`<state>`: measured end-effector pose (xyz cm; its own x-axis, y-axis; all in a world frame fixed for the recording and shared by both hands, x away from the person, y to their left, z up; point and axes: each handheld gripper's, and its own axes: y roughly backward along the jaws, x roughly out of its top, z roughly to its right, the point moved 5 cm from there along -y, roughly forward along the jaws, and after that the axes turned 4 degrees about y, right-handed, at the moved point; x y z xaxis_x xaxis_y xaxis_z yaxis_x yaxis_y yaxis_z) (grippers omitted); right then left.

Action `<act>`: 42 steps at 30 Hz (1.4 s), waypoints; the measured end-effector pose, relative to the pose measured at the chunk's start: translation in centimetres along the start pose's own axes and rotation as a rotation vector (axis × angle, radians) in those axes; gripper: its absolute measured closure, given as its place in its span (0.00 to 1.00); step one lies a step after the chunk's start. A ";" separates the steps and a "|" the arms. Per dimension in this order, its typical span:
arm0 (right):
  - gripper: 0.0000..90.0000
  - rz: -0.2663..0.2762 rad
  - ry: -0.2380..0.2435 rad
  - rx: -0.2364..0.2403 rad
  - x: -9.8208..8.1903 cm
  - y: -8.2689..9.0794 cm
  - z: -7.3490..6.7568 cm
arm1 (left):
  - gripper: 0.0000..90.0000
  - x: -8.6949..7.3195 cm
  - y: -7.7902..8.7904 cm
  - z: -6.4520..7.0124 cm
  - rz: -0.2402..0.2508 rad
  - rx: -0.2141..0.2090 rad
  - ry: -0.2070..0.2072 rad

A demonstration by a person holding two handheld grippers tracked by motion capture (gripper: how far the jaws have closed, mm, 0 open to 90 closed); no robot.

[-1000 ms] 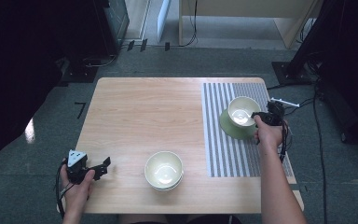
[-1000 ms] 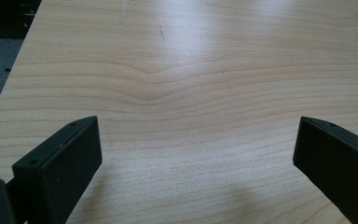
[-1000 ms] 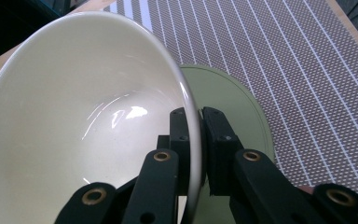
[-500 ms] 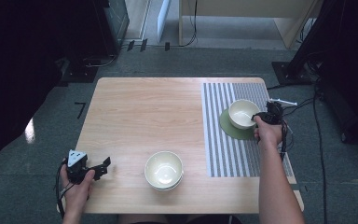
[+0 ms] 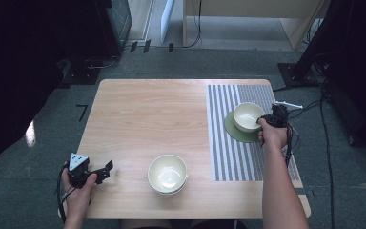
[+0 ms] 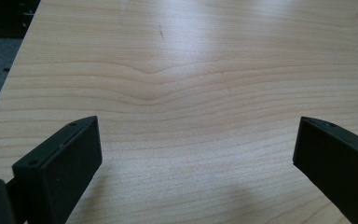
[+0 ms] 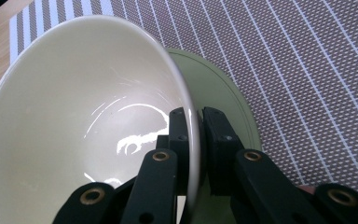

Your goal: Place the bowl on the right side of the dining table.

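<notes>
ITEM: cream bowl (image 5: 248,116), far right of table, over green saucer (image 5: 240,133) on striped placemat (image 5: 228,157).
CHANGE vs. 1 s ago: bowl then sat centred on saucer; now shifted toward far edge and tilted, near rim raised, in right gripper view (image 7: 126,116). Judged: lift underway, bowl prob. headed for the stack of matching bowls (image 5: 167,174) near centre.
RIGHT GRIPPER (image 5: 270,119): clamped on the bowl's rim at its right side, one jaw inside the wall, one outside (image 7: 196,135). Grip narrow; a slip is possible if tilted more.
LEFT GRIPPER (image 5: 97,172): near left corner, jaws spread wide, holding nothing, just above bare wooden table (image 6: 191,70). No move since.
</notes>
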<state>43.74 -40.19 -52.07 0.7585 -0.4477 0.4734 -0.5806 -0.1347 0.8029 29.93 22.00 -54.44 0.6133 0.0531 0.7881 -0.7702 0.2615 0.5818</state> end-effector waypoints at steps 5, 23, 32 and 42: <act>0.91 0.007 -0.001 0.016 0.0 0.0 0.2 | 0.01 0.0 0.0 0.0 0.001 0.000 0.001; 0.30 0.108 0.088 0.039 -0.4 1.6 0.5 | 0.01 0.0 0.0 0.0 0.000 0.002 0.001; 0.24 0.203 0.149 0.077 -1.2 3.4 0.1 | 0.01 0.0 0.0 0.0 0.001 0.002 0.000; 0.05 0.280 0.242 0.137 -2.2 5.1 -0.8 | 0.01 0.0 0.0 0.0 0.001 0.003 -0.001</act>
<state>39.34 -39.21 -48.70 0.6033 -0.2650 0.7522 -0.7968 -0.1608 0.5824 29.92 22.01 -54.44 0.6125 0.0527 0.7887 -0.7713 0.2583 0.5817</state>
